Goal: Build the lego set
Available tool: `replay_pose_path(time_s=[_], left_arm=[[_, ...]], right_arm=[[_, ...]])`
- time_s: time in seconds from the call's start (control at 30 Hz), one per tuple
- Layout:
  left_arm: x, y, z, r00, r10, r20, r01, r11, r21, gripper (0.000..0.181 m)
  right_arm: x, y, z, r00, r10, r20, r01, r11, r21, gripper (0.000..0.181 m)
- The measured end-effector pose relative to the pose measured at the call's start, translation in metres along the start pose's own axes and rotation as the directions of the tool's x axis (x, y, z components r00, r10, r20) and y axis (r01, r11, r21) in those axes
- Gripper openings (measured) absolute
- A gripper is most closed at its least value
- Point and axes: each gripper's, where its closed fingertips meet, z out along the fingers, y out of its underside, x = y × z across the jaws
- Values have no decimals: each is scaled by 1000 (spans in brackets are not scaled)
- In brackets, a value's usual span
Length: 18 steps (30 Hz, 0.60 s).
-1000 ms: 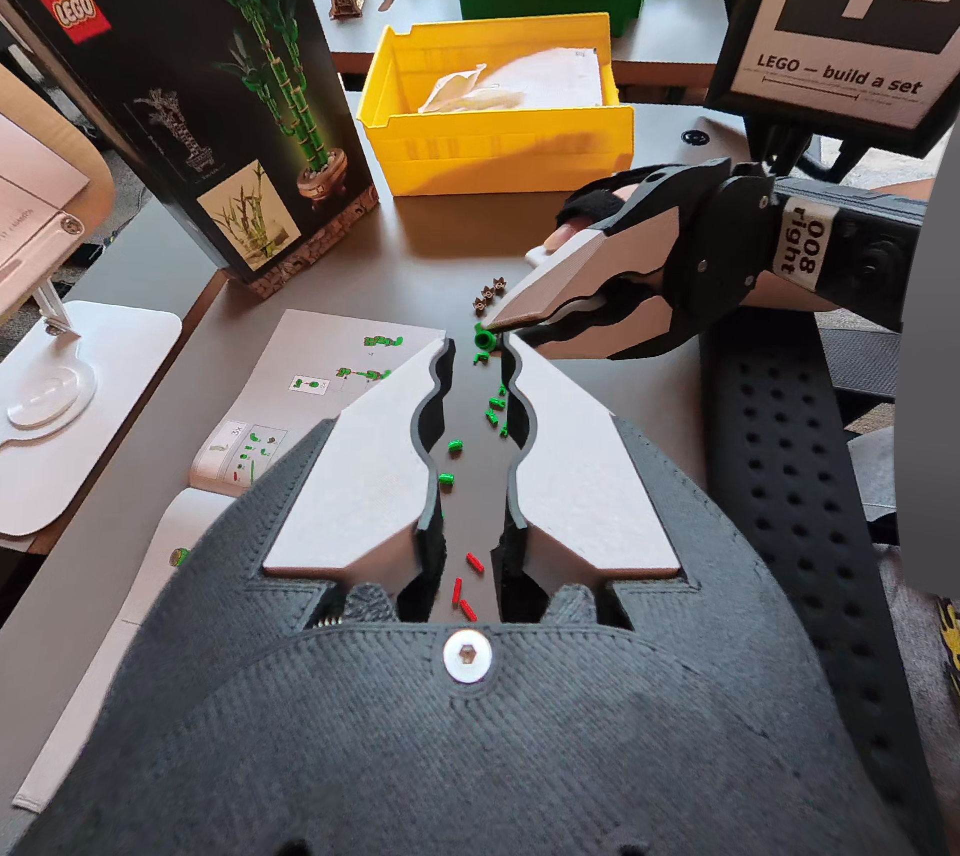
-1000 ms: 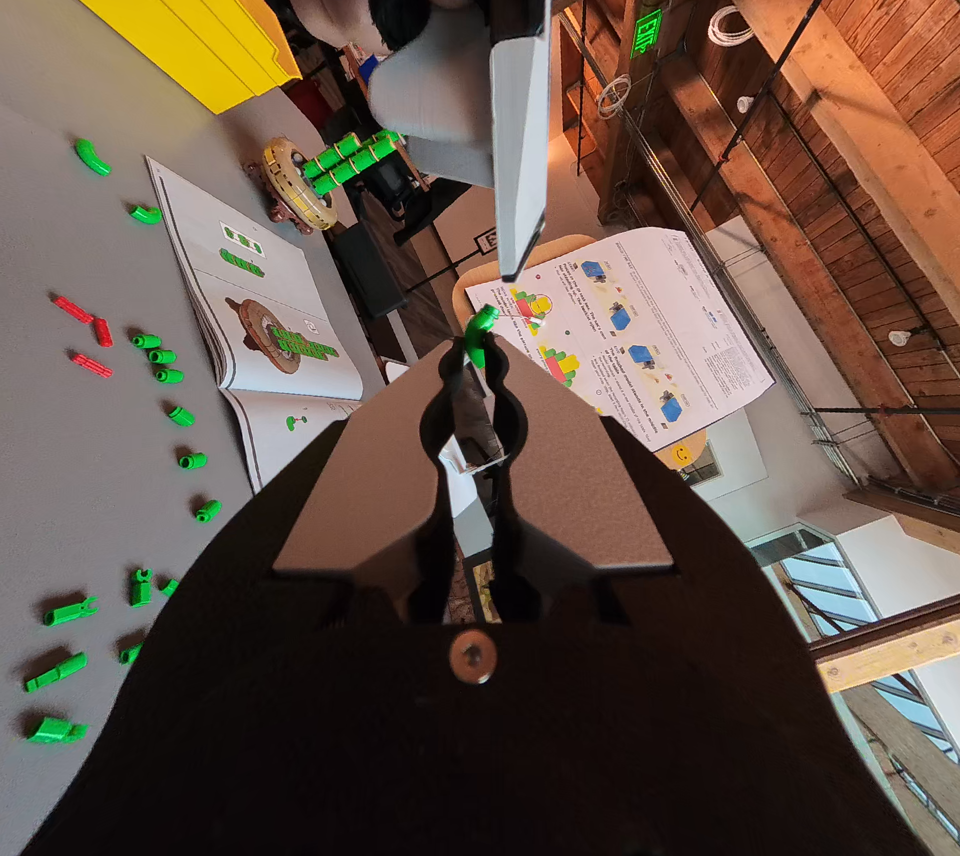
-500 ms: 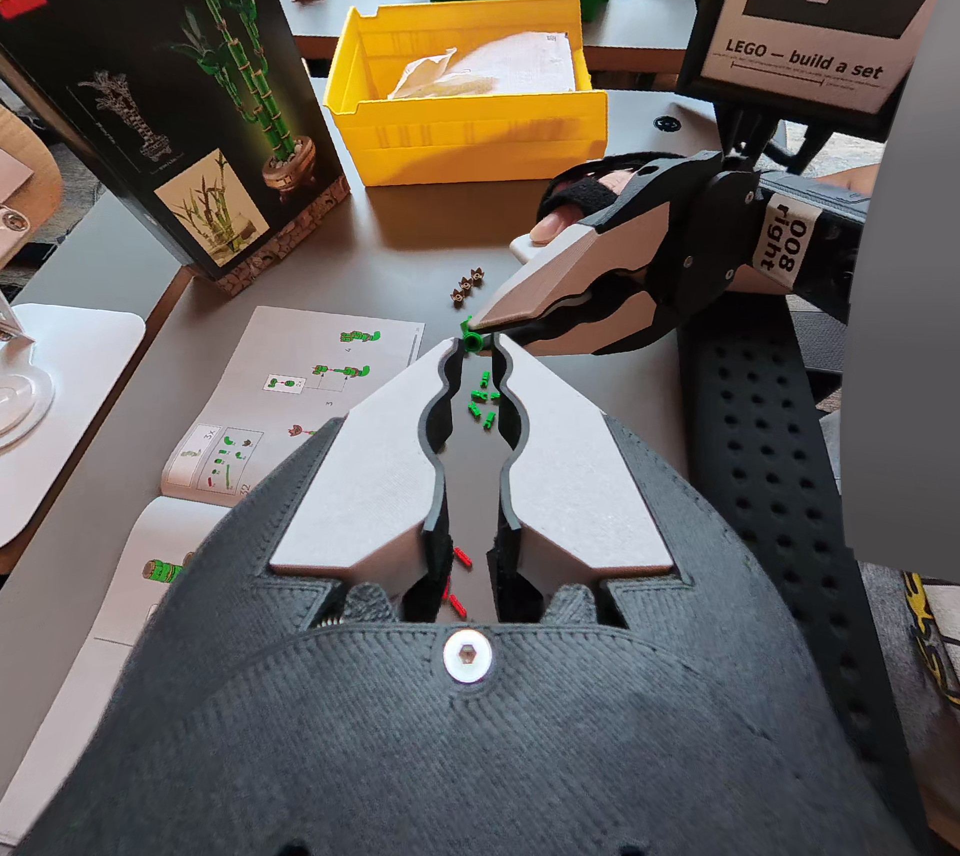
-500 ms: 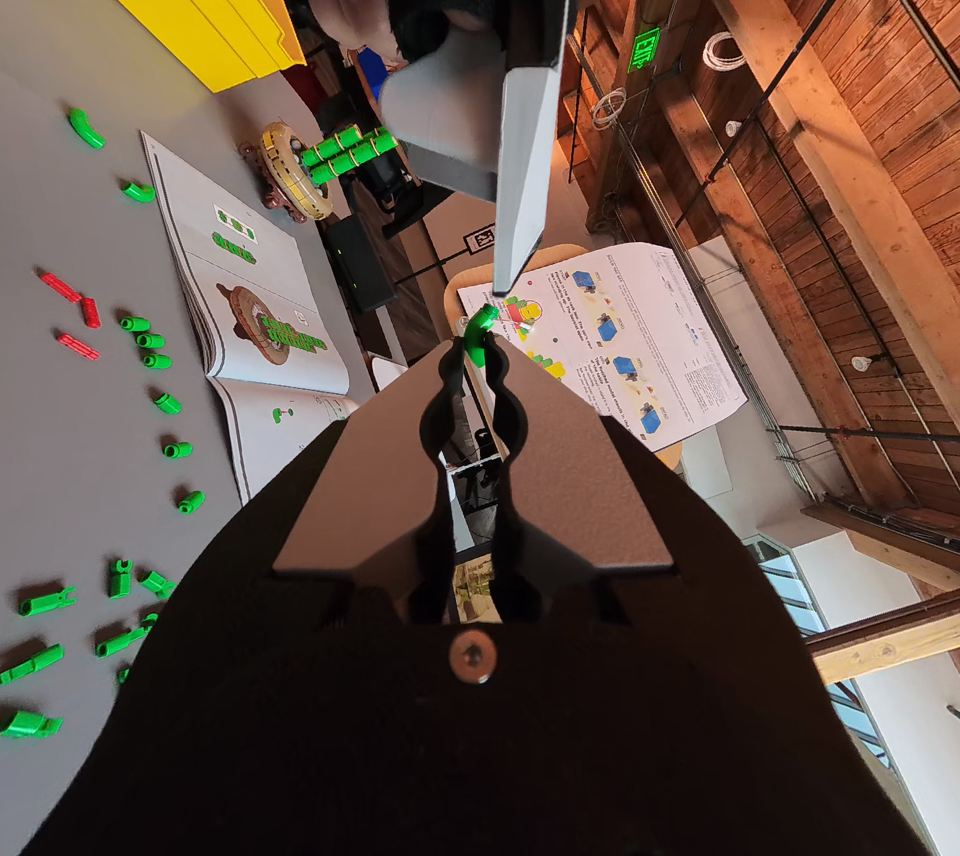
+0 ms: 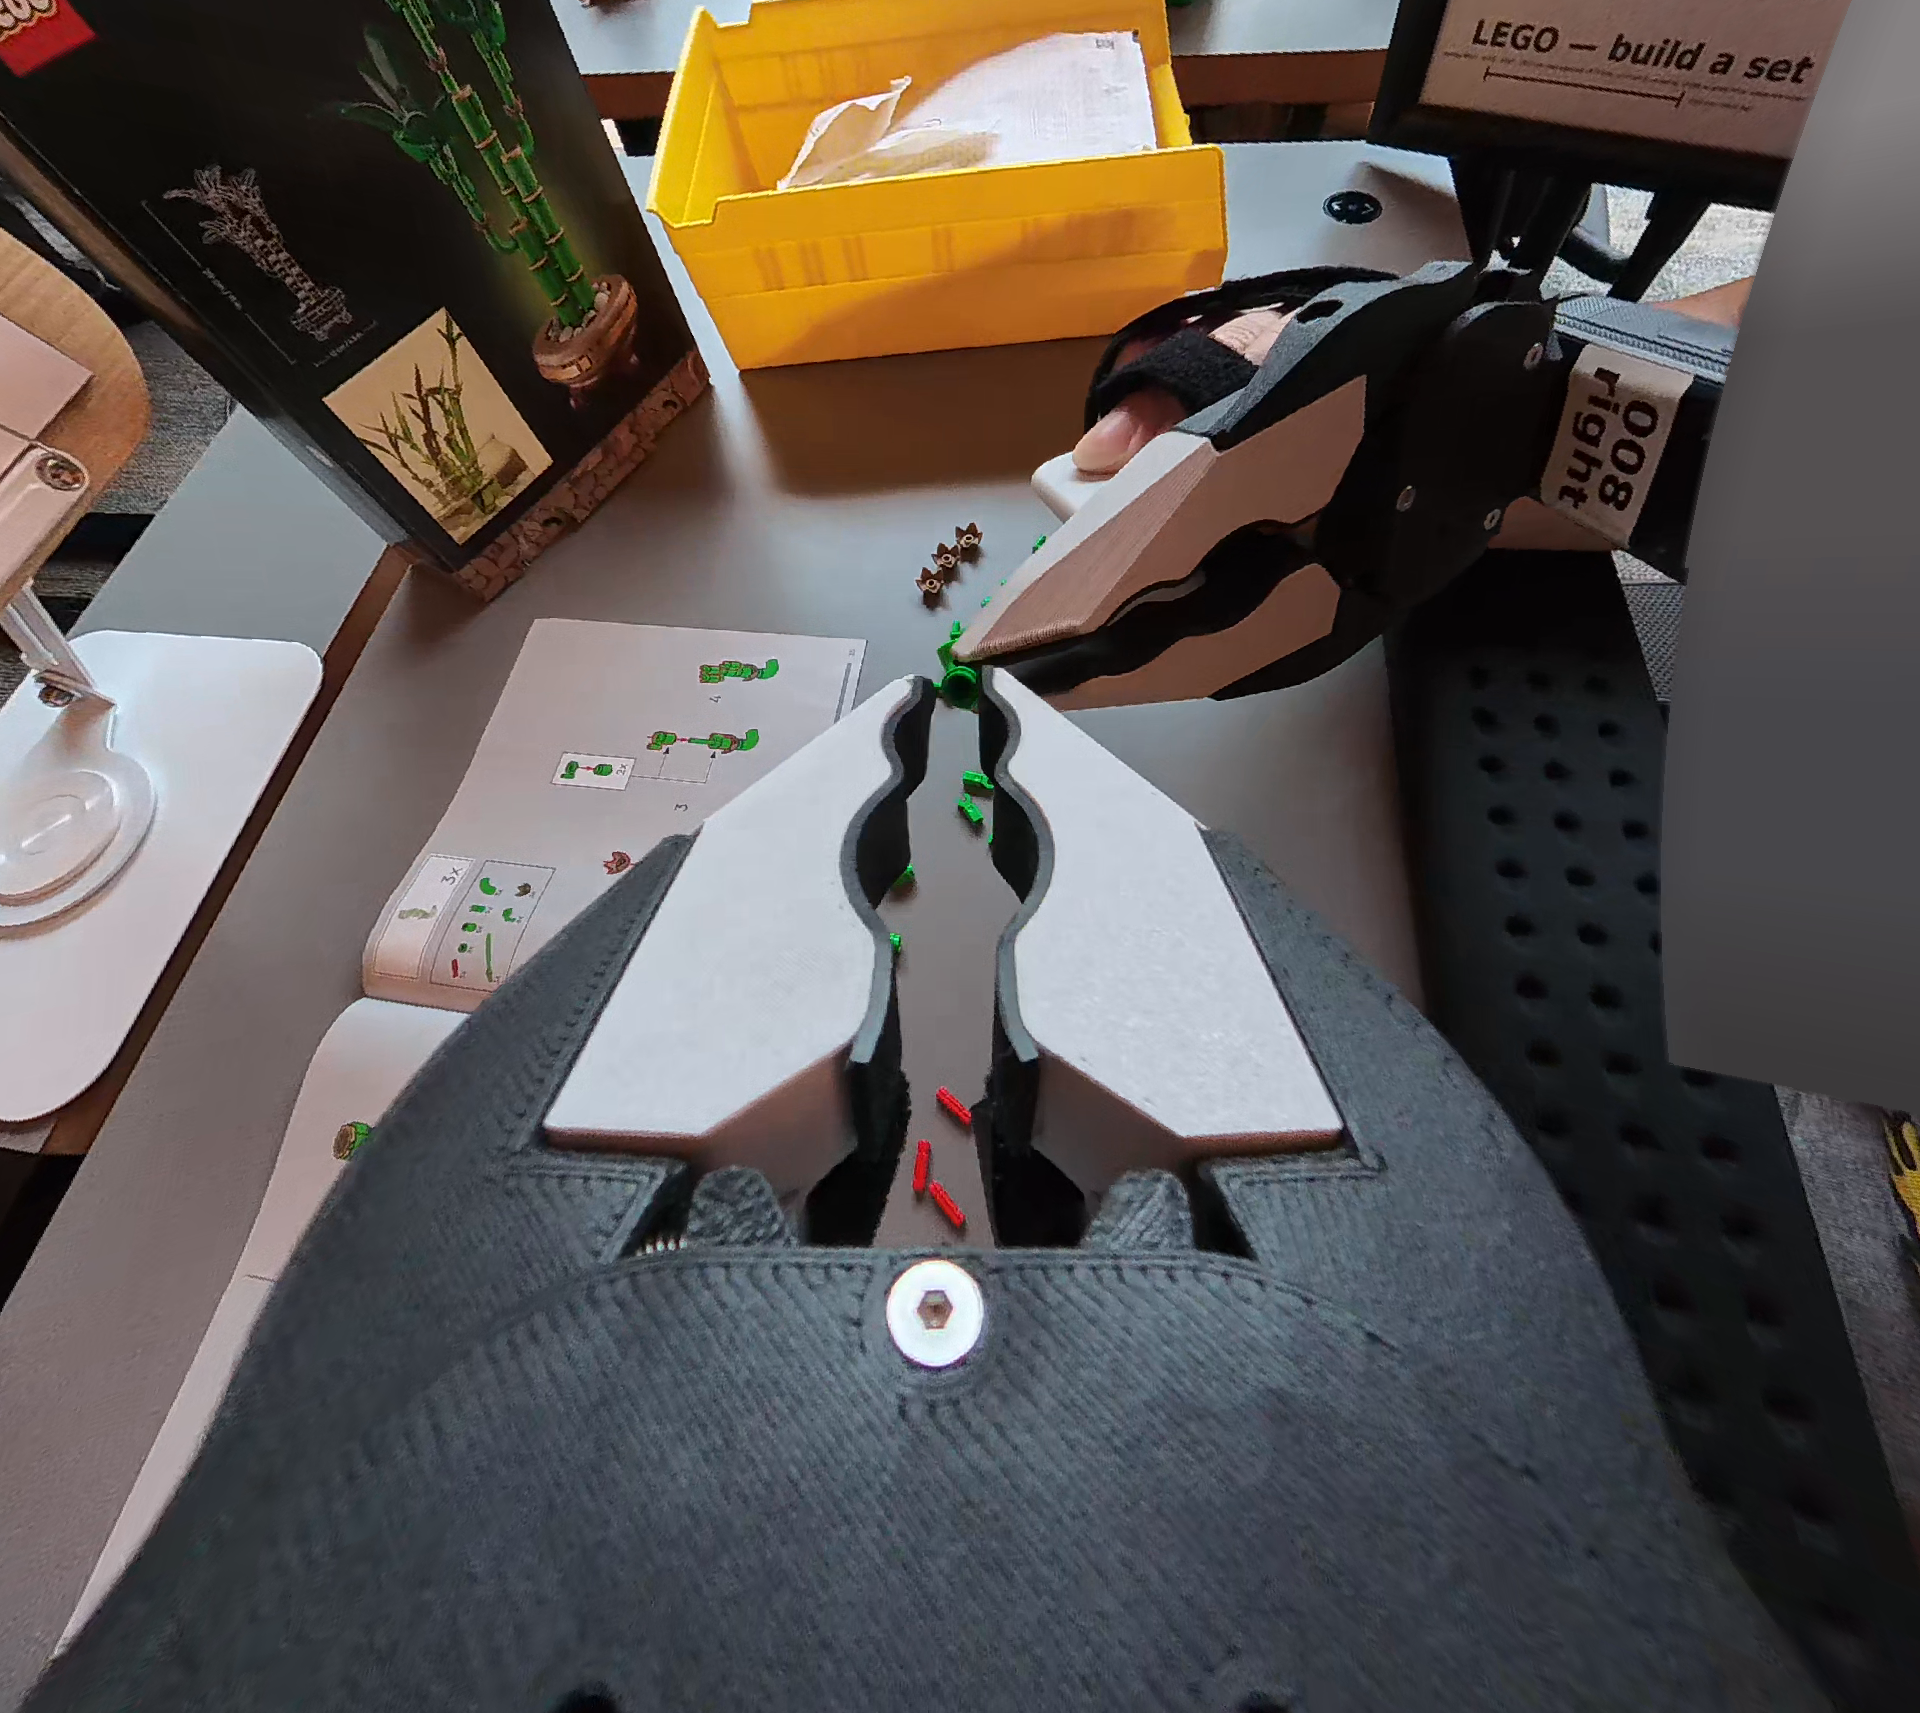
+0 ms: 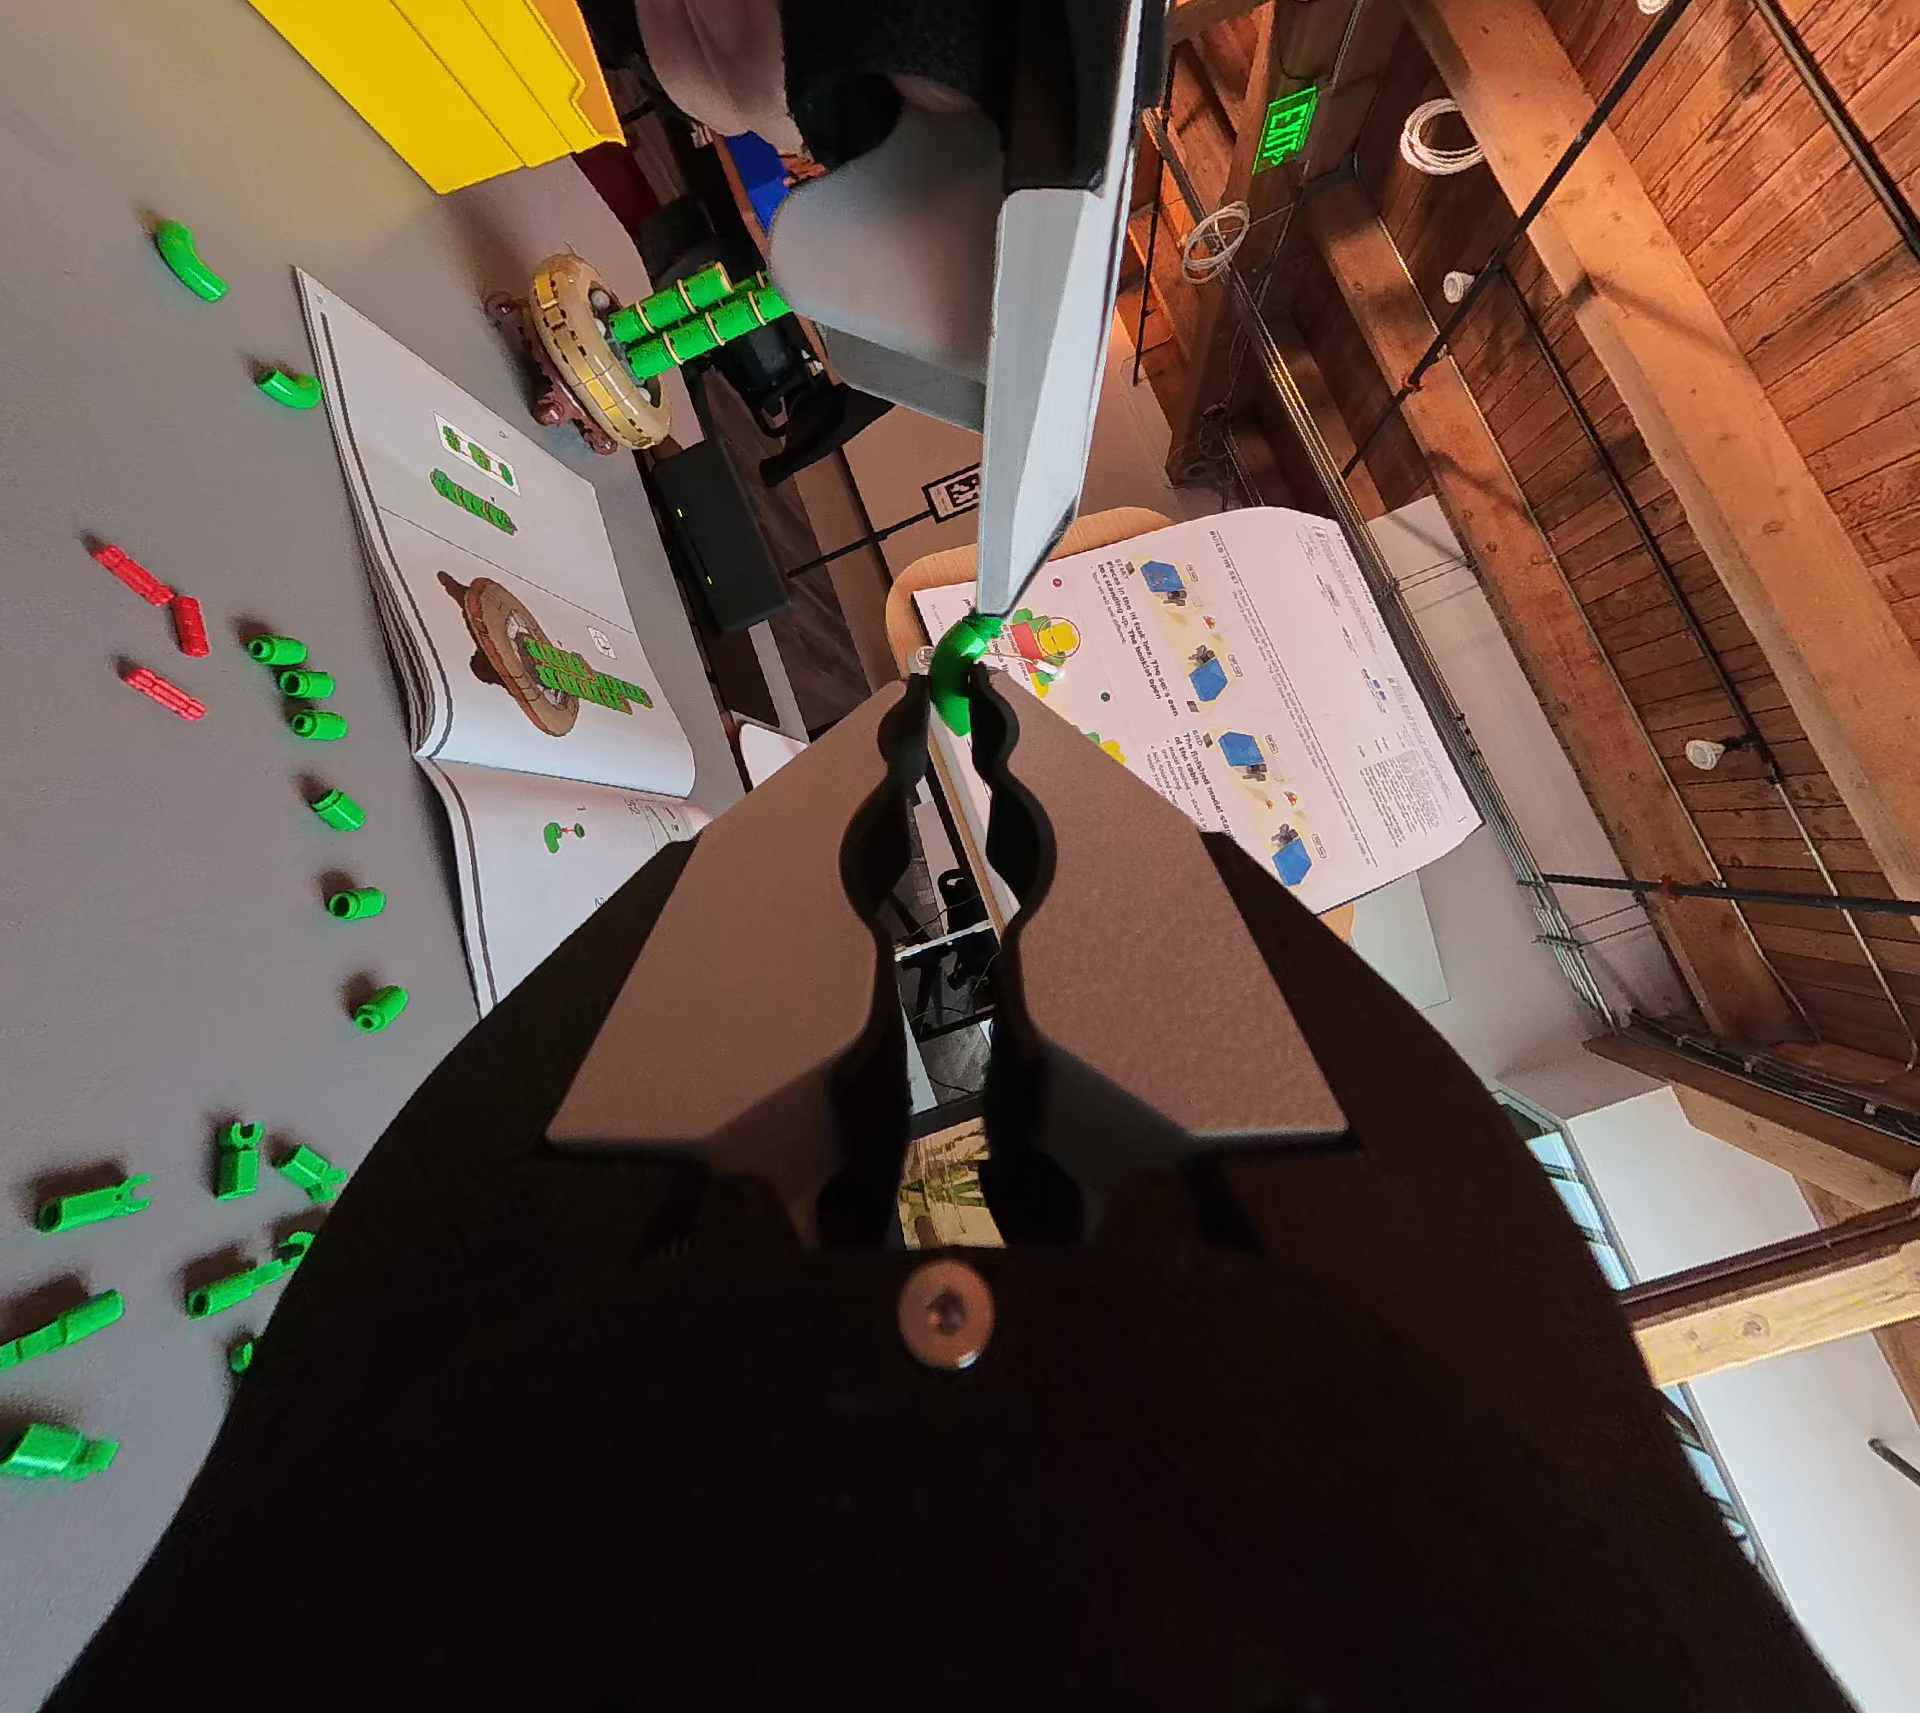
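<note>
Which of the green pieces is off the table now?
The small green piece pinched in the right tongs tips, touching the left tongs; the other green pieces lie on the table.

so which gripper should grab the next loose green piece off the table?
Probably left. The left gripper is open and holds nothing, and loose green pieces lie on the table right below its fingers. The right gripper is shut on a small curved green piece.

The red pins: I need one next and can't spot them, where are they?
In the right wrist view the red pins lie on the grey table at the left, between the open booklet and the frame edge, just above a column of green pieces.
</note>
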Motion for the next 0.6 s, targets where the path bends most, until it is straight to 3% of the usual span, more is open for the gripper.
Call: replay_pose_path(time_s=[0.6], left_arm=[[3,12,1,1000,24,-9,-24,997,-67,3]], right_arm=[[-9,0,1,998,-52,35,51,999,12,6]])
